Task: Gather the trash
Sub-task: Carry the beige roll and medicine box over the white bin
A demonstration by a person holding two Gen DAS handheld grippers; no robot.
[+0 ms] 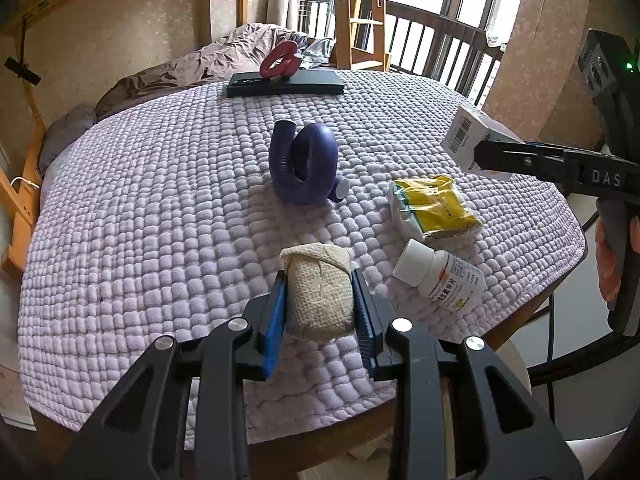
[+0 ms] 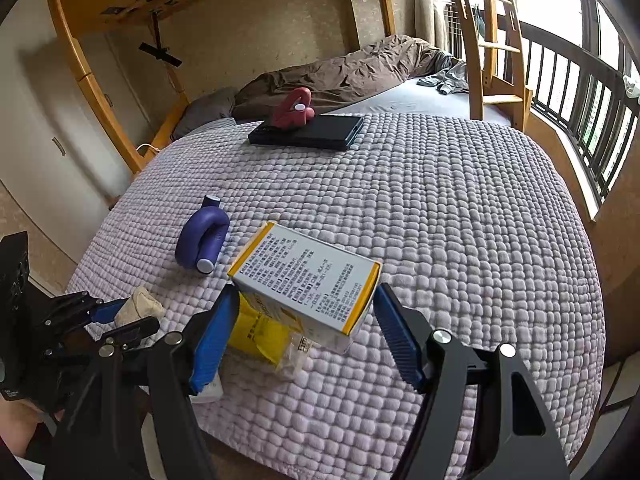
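**Both grippers loaded over the quilt**

Nearest us, our left gripper (image 1: 320, 300) has its blue pads pressed against both sides of a beige bandage roll (image 1: 320, 292) on the quilted cover (image 1: 160, 220). Our right gripper (image 2: 300, 320) clamps a medicine box (image 2: 308, 280) above it. At 3 o'clock of the roll lies a white pill bottle (image 1: 440, 276); a yellow packet (image 1: 434, 206) sits at 1 o'clock.

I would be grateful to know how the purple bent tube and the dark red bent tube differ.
The purple bent foam tube is blue-violet and stands directly on the lilac quilted cover, mid-table. The dark red bent foam tube is maroon and rests on the flat black box at the far edge. Both are curled tubes with pale end caps, and neither is held.
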